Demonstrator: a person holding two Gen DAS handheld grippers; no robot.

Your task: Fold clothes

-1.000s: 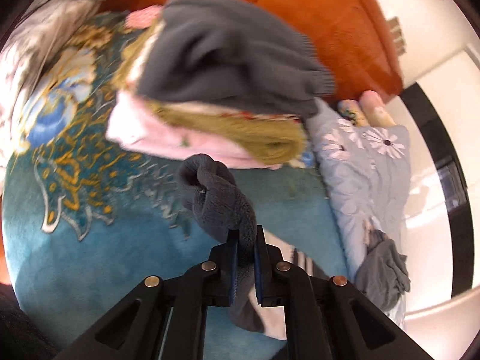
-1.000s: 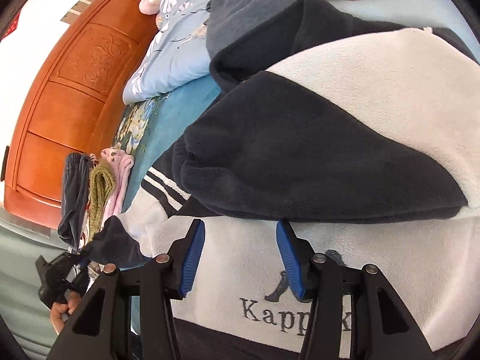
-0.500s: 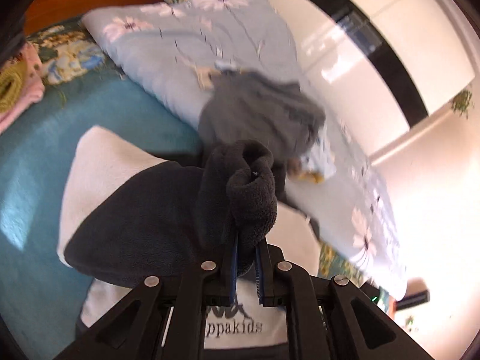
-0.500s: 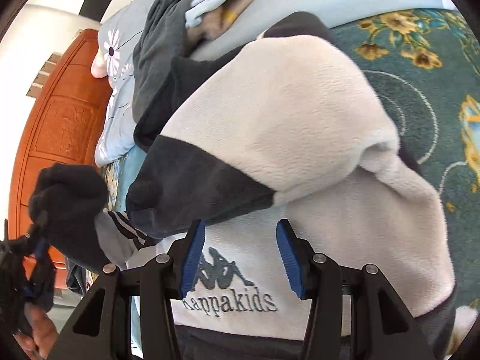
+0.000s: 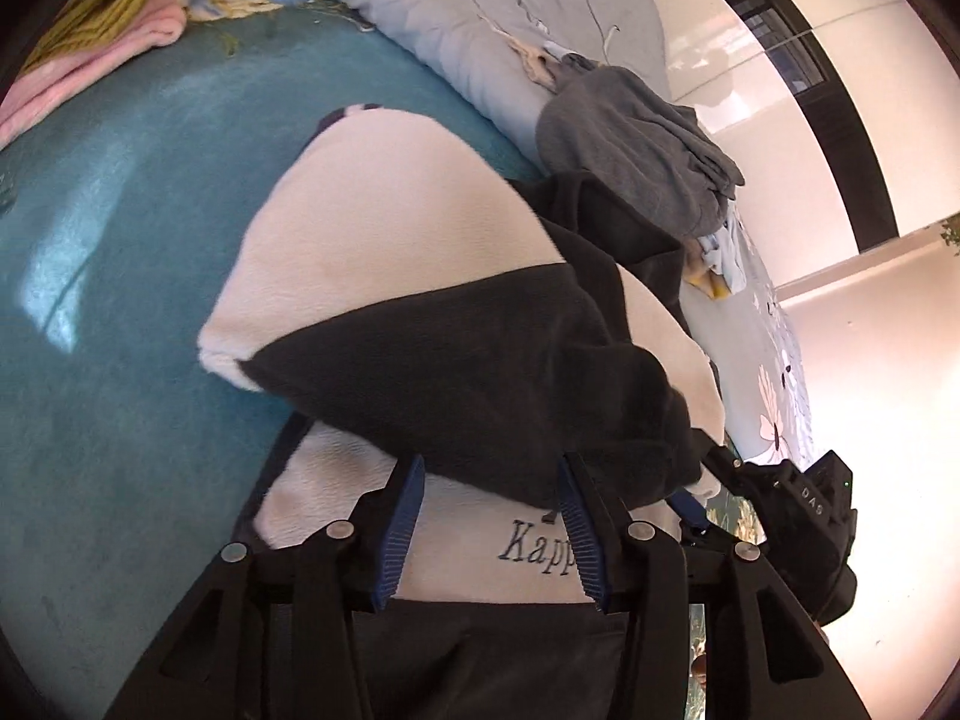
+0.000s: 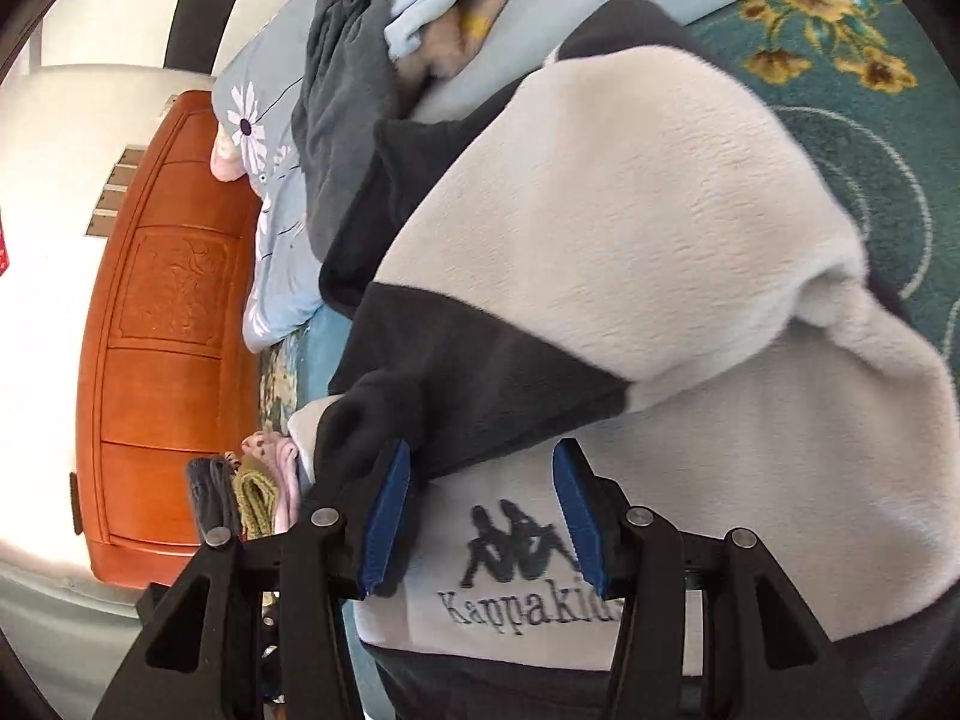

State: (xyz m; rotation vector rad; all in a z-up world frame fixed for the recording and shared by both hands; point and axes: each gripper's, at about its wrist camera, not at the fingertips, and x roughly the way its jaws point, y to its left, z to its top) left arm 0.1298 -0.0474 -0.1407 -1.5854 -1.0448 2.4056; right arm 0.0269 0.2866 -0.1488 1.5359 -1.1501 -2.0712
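Note:
A cream and dark grey fleece sweatshirt (image 5: pixel 384 228) with a "Kappakids" logo lies on the teal blanket (image 5: pixel 108 276). Both sleeves are folded across its chest. It fills the right wrist view (image 6: pixel 648 228) too. My left gripper (image 5: pixel 489 516) is open and empty, its blue pads just over the dark left sleeve cuff (image 5: pixel 480 372). My right gripper (image 6: pixel 480 510) is open and empty over the logo (image 6: pixel 516 546), with the dark cuff (image 6: pixel 456 372) lying past its pads. The right gripper's body shows at the right of the left wrist view (image 5: pixel 804 516).
A stack of folded clothes, pink and olive, sits at the far left (image 5: pixel 90 42) and shows in the right wrist view (image 6: pixel 258 486). A grey garment (image 5: pixel 636 144) lies on a pale blue floral quilt (image 5: pixel 480 6). An orange wooden headboard (image 6: pixel 162 330) stands behind.
My left gripper carried the dark sleeve across the sweatshirt's chest, laid it down and opened. The right gripper stayed open over the logo.

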